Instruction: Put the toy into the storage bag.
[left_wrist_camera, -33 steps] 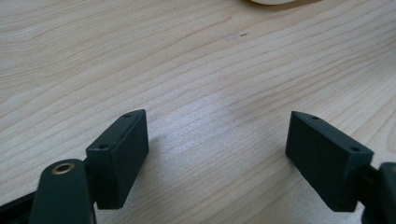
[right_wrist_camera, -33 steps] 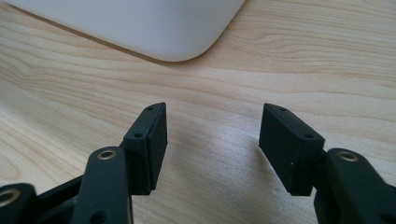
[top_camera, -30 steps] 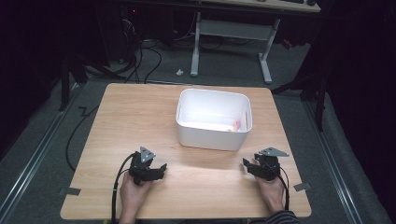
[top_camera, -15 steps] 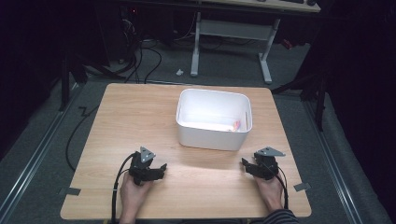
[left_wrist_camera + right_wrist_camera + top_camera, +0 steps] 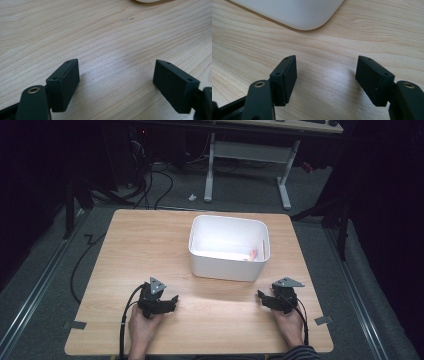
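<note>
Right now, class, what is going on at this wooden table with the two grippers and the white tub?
A person holds a black two-jaw gripper in each hand, low over the light wooden table. The left gripper is open and empty. The right gripper is empty too, its jaws having just been opening. Both face the white rectangular plastic tub, which holds a small orange-pink item.

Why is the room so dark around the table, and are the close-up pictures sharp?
High view: light falls on the table and the white tub, and the floor beyond sinks into shadow. Left gripper view: wood grain crisp, soft shadows beside the pads. Right gripper view: the tub's corner looks bright and slightly soft.
</note>
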Available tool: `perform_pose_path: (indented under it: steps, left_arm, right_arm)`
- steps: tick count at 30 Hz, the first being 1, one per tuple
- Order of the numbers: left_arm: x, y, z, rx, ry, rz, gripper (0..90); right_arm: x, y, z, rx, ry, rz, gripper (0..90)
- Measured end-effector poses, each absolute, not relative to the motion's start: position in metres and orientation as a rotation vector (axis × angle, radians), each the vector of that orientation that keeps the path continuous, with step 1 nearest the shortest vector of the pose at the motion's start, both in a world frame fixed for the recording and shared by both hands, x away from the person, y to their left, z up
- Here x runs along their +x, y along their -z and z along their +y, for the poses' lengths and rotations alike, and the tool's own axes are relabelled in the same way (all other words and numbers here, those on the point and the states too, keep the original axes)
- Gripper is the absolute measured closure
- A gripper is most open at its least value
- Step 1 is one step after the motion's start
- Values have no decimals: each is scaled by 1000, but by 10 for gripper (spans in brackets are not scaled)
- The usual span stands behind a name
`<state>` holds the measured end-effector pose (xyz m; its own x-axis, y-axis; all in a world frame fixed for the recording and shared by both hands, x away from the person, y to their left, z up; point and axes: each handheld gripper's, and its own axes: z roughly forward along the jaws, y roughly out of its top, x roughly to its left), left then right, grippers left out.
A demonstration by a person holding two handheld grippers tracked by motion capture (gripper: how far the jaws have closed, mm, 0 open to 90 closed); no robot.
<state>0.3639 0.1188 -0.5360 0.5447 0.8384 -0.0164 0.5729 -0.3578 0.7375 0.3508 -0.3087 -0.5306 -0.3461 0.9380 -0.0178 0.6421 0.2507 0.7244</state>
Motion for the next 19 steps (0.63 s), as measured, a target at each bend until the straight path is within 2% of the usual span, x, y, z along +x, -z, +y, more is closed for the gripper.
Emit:
perform_pose_path:
  steps: [7,19]
  left_arm:
    - [364,536,119,2073,-481,1134,215]
    - [364,536,119,2074,-480,1133,214]
  right_arm:
    - [349,531,-307,1425,-877,2093,310]
    - [349,531,-306,1417,-881,2101,313]
